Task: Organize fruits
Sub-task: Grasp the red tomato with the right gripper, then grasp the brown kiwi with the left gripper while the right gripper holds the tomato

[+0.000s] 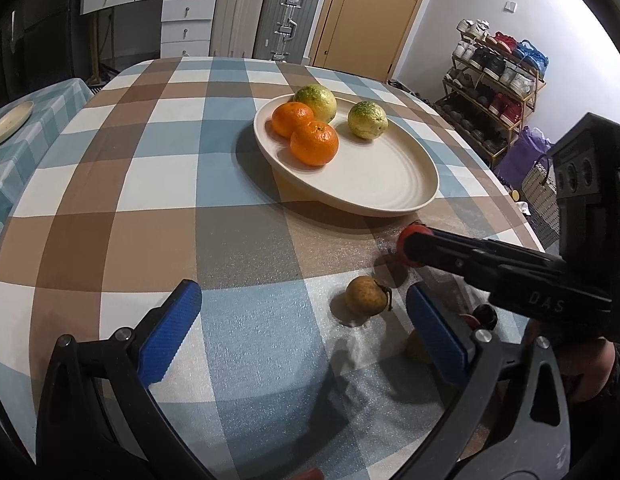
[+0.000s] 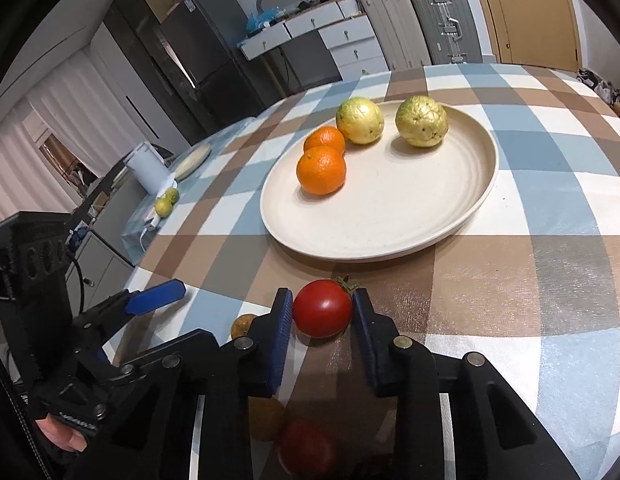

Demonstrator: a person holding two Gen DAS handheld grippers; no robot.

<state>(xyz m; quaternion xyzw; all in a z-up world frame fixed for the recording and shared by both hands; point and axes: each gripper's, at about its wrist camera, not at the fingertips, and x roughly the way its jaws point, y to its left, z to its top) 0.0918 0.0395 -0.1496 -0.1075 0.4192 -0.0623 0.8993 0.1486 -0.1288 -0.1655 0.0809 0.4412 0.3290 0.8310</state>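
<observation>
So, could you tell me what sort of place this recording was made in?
Most likely a lived-in home, a dining or living area: a checked tablecloth on the table, suitcases by the door, a loaded shoe rack, and a fridge.

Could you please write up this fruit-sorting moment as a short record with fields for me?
surface: table with checked cloth
plate: two oranges, two yellow-green fruits
right gripper: fingers closed on the red tomato, tomato on the cloth in front of the plate
left gripper: open, empty
loose fruit: small brownish fruit on the cloth between the left fingers
not yet on plate: tomato, brownish fruit
</observation>
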